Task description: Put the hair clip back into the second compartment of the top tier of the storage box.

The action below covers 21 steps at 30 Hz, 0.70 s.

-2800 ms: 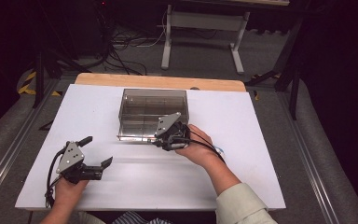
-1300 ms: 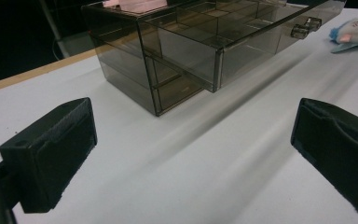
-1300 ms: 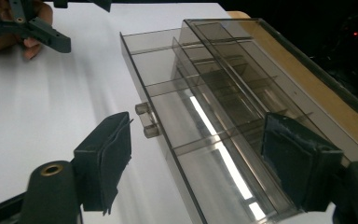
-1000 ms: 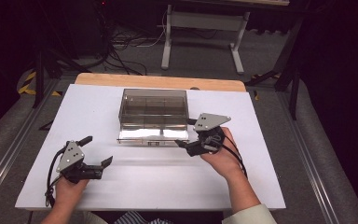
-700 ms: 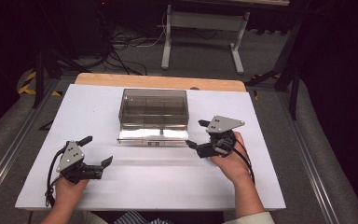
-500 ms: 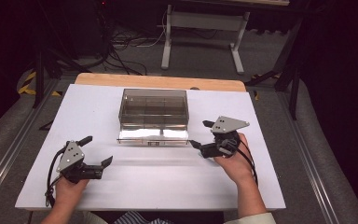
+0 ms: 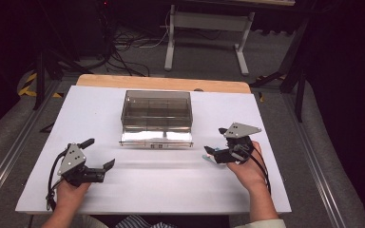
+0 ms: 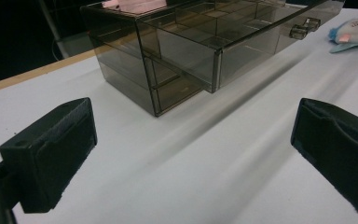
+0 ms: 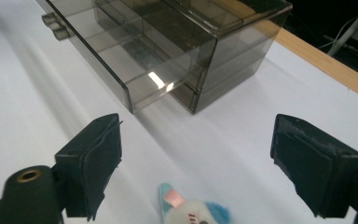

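Smoked drawer box (image 7: 156,110) mid-bench (image 7: 138,190), drawer (image 7: 156,137) pulled out. Small white-blue toy (image 9: 193,211) beneath right claw (image 7: 215,155), gaping. Left claw (image 7: 100,169) gaping, idle. Risk: hasty descent skids toy aside.

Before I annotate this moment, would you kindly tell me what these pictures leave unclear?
- Small blue-and-white item: cut off by the bottom edge in the right gripper view; the print on it is too small to read.
- Same item in the high view: tiny, partly behind the right gripper.
- Drawer box: smoky walls and glare leave its contents uncertain.
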Available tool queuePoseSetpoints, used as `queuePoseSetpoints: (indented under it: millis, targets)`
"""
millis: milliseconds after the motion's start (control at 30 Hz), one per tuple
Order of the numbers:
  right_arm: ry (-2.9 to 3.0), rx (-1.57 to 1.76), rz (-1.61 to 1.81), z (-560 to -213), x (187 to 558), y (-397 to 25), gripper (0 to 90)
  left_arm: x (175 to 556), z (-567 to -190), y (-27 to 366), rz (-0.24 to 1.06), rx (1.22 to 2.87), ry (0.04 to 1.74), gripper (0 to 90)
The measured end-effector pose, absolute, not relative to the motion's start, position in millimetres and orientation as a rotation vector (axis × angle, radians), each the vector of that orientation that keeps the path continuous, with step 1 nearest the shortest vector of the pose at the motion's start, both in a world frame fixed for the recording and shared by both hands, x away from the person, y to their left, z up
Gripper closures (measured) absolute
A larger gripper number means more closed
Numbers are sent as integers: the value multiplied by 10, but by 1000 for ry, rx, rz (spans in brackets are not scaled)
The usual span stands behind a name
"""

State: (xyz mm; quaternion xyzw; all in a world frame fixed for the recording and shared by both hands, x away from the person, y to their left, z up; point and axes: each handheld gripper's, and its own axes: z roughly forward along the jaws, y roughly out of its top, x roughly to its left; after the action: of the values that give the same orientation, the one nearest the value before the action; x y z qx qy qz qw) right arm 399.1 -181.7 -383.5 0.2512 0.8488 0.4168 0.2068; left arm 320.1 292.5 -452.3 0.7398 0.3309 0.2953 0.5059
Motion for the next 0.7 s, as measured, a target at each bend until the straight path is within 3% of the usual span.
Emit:
queuePoseSetpoints:
  millis: [700]
  targets:
    - [2419, 815, 1028, -4010, 4029, -1975, 167, 3200, -4525, 2921, 711, 1785, 799, 12]
